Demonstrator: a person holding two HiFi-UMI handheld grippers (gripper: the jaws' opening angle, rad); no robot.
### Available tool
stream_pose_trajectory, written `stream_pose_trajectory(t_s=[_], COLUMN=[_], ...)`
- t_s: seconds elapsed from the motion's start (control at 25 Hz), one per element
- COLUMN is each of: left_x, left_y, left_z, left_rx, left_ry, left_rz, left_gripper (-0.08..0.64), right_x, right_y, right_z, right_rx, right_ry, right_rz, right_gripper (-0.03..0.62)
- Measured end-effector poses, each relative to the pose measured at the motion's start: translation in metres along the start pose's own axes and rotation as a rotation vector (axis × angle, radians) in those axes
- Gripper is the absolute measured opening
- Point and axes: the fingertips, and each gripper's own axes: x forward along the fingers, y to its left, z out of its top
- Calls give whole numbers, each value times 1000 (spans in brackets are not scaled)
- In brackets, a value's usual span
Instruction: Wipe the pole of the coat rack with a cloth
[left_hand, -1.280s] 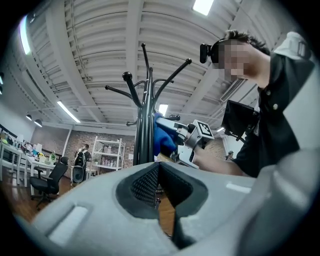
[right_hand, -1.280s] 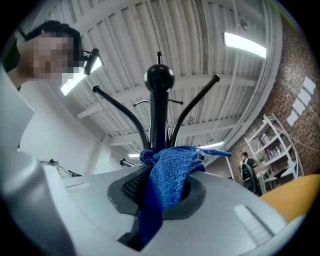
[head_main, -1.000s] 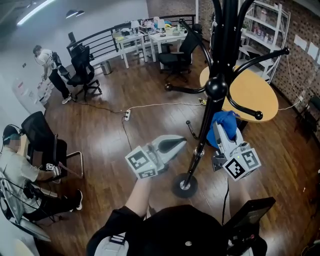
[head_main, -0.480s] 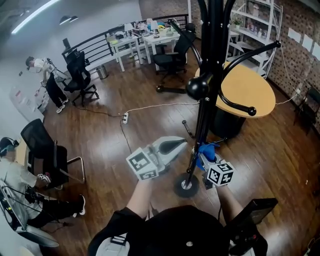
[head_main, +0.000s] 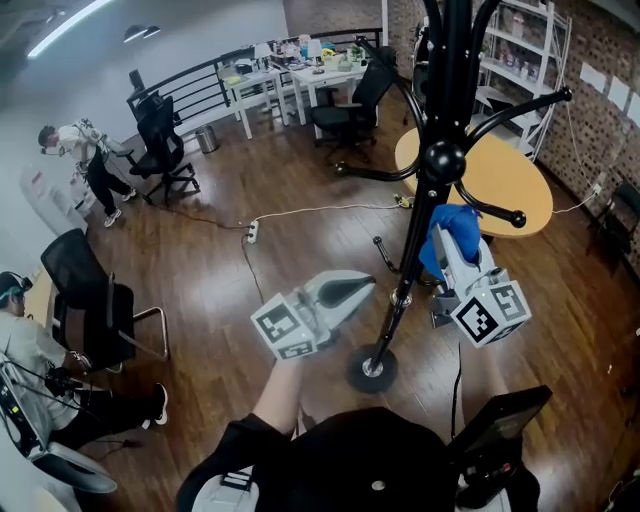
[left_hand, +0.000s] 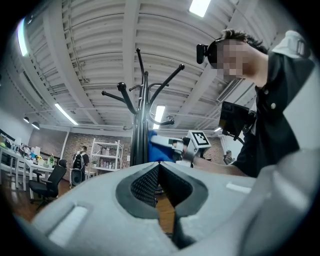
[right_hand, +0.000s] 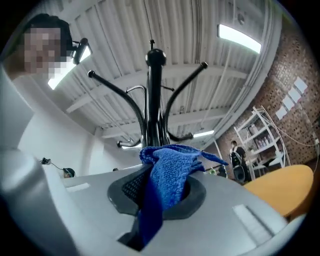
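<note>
Two grippers flank the coat rack pole (head_main: 413, 255). The right gripper (head_main: 443, 238) is clamped on a bunched blue cloth (head_main: 457, 222) just beside the pole, below its arms. The left gripper (head_main: 366, 283) is closed and empty. The cloth looks soft and limp, so a gathered fold probably gives the firmest hold.

Left of pole (head_main: 390, 325): bare floor (head_main: 200, 290), open.
Right of pole: round table (head_main: 520, 190) near.
Above: hook arms (head_main: 490, 212) jut outward.
</note>
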Motion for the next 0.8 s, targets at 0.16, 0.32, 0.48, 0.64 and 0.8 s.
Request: stream_pose_trajectory(t_s=[0.16,0.32,0.48,0.64,0.8], left_x=[-20,-35,-43,-49,-49], left_y=[1,8,18,22,26], left_z=[0,-3,-4,-4,-5], left_rx=[-6,-20,-30,-40,-41], left_ry=[-15,-11,-4,4,30], left_rz=[15,15,6,-22,-60], left_gripper=[-3,-3,-3,-3,-3], right_x=[8,-3,-39,-75,-90], right_y=[10,9,-21,-38,-37], right_z=[44,-2,-122,-230,-279], right_rx=[-76,-67,66,231,220], right_ry=[-120,-46,161,358,521], right_rz=[16,13,-103,-209,-259], right_gripper=[41,40,40,40,41])
